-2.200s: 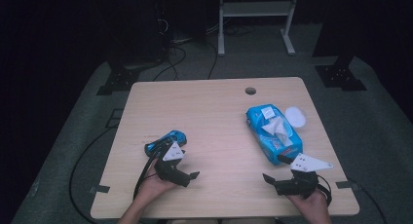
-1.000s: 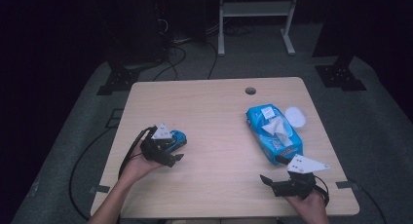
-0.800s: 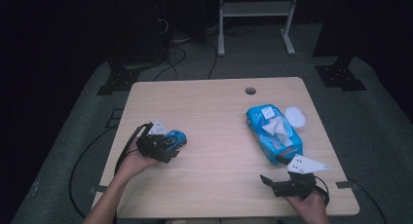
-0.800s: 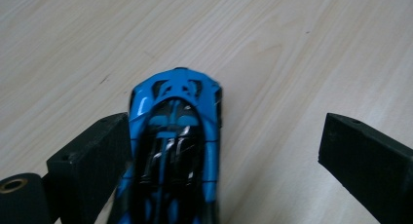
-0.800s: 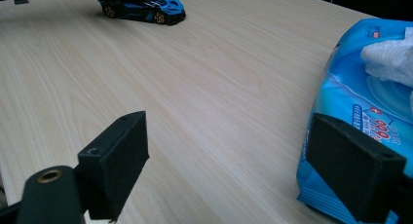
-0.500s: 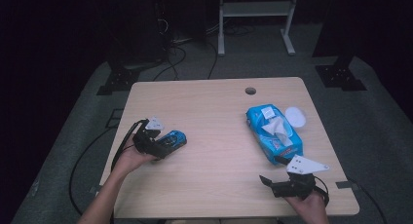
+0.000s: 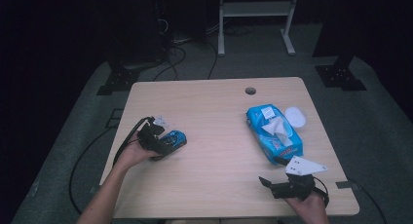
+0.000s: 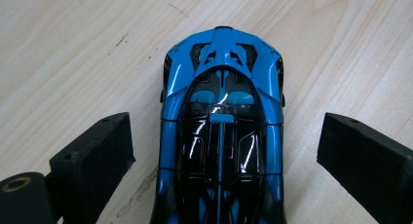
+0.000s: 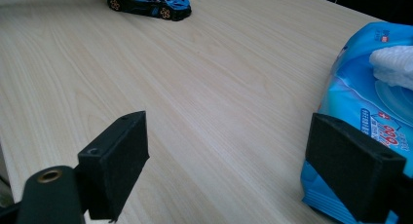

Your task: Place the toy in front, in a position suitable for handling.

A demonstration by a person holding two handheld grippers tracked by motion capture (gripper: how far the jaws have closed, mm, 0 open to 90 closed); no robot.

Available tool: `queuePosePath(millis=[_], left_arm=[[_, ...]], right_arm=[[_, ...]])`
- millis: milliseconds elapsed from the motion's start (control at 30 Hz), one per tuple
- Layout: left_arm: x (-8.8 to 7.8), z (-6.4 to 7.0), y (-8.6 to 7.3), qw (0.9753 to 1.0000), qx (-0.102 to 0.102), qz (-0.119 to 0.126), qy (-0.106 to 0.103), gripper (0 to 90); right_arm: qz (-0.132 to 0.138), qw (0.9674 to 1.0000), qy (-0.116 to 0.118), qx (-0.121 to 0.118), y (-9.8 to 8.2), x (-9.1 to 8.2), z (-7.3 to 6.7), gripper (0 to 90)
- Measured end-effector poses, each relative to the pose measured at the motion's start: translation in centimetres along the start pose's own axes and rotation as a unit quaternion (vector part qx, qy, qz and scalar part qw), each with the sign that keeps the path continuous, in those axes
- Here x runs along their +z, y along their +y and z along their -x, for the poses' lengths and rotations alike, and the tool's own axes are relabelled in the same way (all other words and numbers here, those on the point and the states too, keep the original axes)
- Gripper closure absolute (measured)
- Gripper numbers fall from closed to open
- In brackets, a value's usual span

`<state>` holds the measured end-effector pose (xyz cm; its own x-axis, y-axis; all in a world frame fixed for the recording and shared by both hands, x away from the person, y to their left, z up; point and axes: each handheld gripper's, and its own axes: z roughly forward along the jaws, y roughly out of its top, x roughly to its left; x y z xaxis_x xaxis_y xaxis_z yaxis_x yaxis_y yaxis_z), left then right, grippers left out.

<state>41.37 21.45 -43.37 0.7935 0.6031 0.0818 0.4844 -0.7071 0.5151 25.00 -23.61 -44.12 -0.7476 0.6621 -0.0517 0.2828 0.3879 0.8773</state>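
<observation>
The left tongs (image 8: 224, 151) stand wide, one jaw on each flank of the blue toy car (image 8: 221, 121), which sits near the table's (image 7: 214, 102) left edge. To grip well, I'd close squarely on the car's sides, mid-body, before lifting. The right tongs (image 9: 243, 160) rest wide and empty near the front right corner, beside the wipes pack (image 7: 273, 132), a white wipe poking from its opening.

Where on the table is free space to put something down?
The widest bare patch lies mid-table, between the blue toy car and the wipes pack. The far-left corner of the table is bare too. Crowded: the right side, with pack, white lid and right gripper.
</observation>
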Motion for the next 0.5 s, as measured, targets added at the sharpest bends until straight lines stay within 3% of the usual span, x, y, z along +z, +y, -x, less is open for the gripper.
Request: queuePosePath(millis=[100,233,267,500], left_arm=[[0.4,0.0,0.3,0.9999,0.004,-0.016,0.0,5.8],[0.7,-0.1,0.2,0.9998,-0.002,-0.02,-0.005,6.5],[1.1,-0.2,0.2,0.9995,-0.003,-0.032,-0.008,6.7],[1.8,-0.6,-0.1,0.9984,-0.007,-0.052,-0.02,13.2]], right_arm=[[-0.001,1.0,0.0,-0.004,0.0,0.0,0.0,14.8],[-0.001,1.0,0.0,-0.004,0.1,-0.1,-0.1,14.8],[-0.001,1.0,0.0,-0.003,0.1,-0.1,-0.1,14.8],[-0.001,1.0,0.0,-0.005,0.1,-0.2,-0.2,14.8]])
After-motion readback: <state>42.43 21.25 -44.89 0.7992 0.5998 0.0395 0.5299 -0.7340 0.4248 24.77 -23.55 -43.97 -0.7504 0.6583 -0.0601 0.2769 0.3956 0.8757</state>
